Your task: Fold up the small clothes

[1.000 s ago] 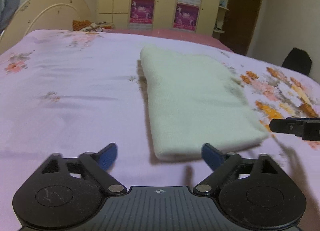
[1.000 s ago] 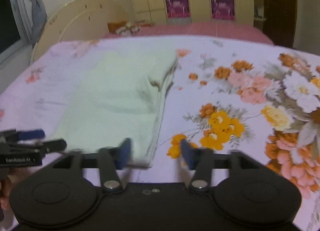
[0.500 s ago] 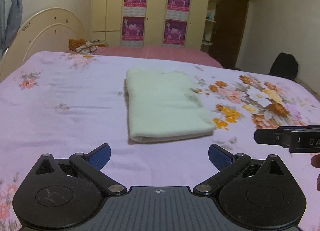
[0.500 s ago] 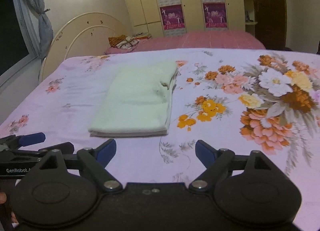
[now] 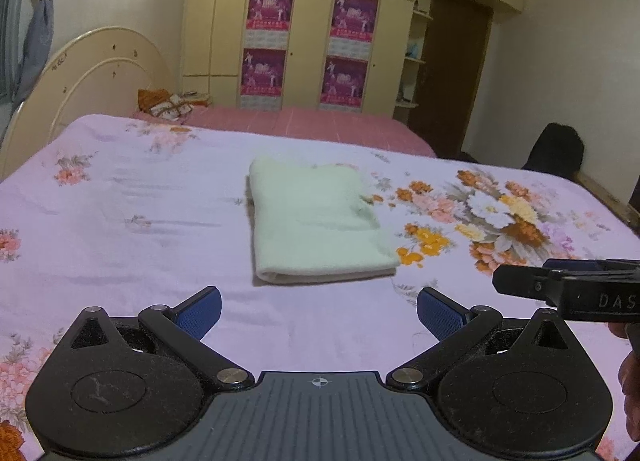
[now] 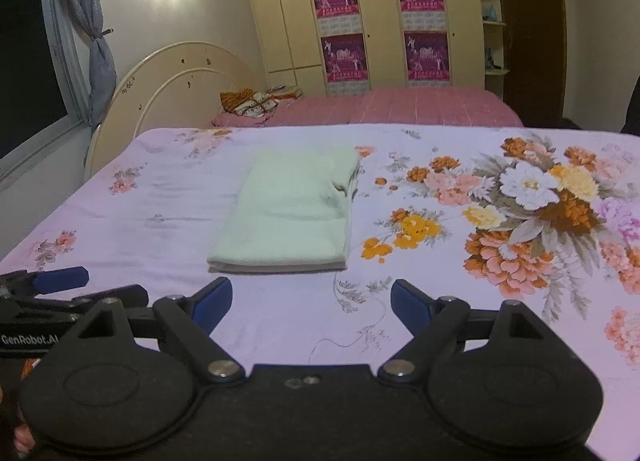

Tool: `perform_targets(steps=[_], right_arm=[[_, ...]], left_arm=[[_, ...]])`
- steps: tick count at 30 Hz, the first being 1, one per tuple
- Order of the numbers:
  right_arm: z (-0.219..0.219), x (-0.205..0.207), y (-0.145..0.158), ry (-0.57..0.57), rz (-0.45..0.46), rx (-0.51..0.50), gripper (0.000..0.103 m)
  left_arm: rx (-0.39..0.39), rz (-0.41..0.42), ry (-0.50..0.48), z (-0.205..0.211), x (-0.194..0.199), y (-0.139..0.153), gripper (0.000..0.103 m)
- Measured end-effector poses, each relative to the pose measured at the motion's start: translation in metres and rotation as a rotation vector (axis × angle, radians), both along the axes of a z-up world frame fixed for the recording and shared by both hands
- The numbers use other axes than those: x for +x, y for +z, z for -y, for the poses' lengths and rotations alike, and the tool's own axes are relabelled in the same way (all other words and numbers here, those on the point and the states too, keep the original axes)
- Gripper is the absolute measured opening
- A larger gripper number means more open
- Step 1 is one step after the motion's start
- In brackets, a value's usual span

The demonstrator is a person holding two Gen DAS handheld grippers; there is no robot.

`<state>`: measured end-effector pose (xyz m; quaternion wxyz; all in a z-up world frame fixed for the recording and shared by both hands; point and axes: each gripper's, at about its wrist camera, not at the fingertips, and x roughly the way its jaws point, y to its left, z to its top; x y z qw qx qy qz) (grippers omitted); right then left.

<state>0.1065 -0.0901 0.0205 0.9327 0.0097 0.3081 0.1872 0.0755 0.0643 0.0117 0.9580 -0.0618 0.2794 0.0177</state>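
The folded cloth [image 5: 316, 227] lies flat on the bedsheet [image 5: 120, 221]. Both the left gripper [image 5: 319, 311] and the right gripper [image 6: 311, 299] hover near it, jaws spread and empty.

A folded pale-green cloth [image 5: 316, 221] lies on the floral lilac bedsheet [image 5: 120, 221], beyond the wide-open left tool [image 5: 319, 311].

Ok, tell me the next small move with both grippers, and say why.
Probably none on this piece: keep both clear. The pale green cloth lies folded flat on the floral bedsheet, and the left gripper and right gripper are open, empty, short of it.
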Motion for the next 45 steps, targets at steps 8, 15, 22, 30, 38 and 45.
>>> perform_targets(steps=[8,15,22,30,38,45], right_arm=[[0.005,-0.026,0.015,-0.01,0.046,-0.002,0.086],[0.006,-0.038,0.023,-0.026,0.084,-0.001,0.086],[0.006,-0.041,0.024,-0.035,0.091,0.004,0.086],[0.003,-0.038,0.01,-0.037,0.03,-0.035,0.086],[0.001,-0.041,0.007,-0.025,0.028,-0.046,0.086],[0.006,-0.04,0.007,-0.032,0.026,-0.038,0.086]], left_arm=[[0.014,0.017,-0.015,0.006,-0.019,0.006,0.103],[0.003,0.063,-0.023,0.012,-0.029,0.018,0.103],[0.021,0.074,-0.02,0.016,-0.032,0.023,0.103],[0.002,0.025,0.009,0.012,-0.038,0.009,0.103],[0.006,0.034,0.012,0.015,-0.035,0.009,0.103],[0.009,0.033,0.008,0.018,-0.035,0.009,0.103]])
